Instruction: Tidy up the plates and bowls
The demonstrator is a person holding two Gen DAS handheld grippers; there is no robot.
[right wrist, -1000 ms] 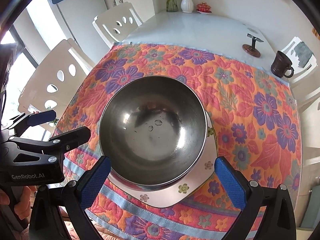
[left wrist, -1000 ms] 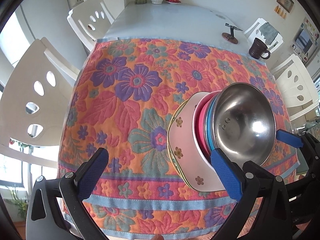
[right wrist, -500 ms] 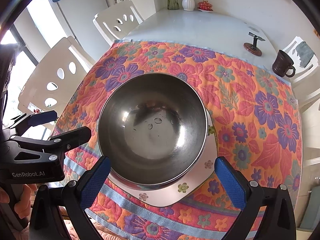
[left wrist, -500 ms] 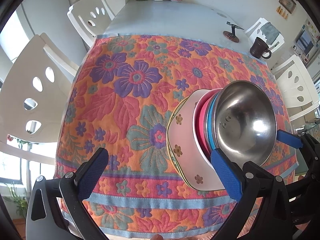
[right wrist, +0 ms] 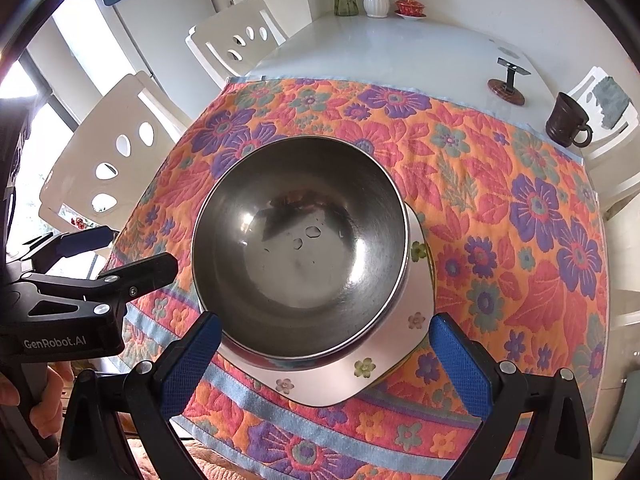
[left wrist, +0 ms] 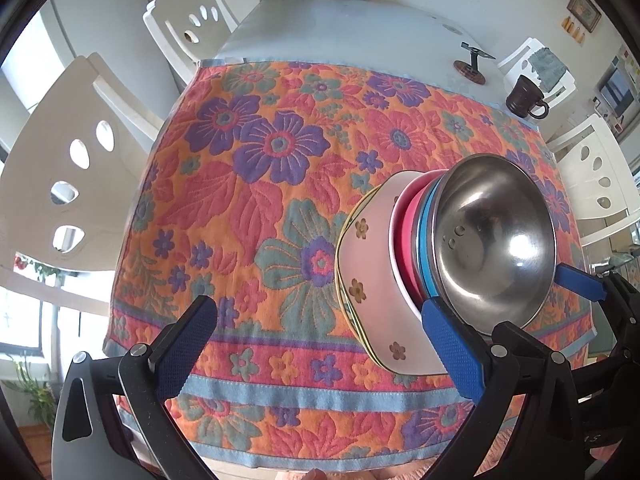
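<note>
Both cams look fwd along their fingers, angled down at the steel bowl point(right wrist: 300, 228). Right wrist cam sits close, directly over it; left wrist cam is off to the bowl's point(left wrist: 496, 240) left. Both views share bowl, floral cloth point(left wrist: 248, 184), brown mug point(right wrist: 566, 122).

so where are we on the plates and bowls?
Stacking looks done: steel bowl sits on top of blue and pink bowls, on the floral plate, all on the cloth. Nothing in hand: left gripper and right gripper are both open, jaws apart and empty. No loose dishes visible; the mug stands apart.
</note>
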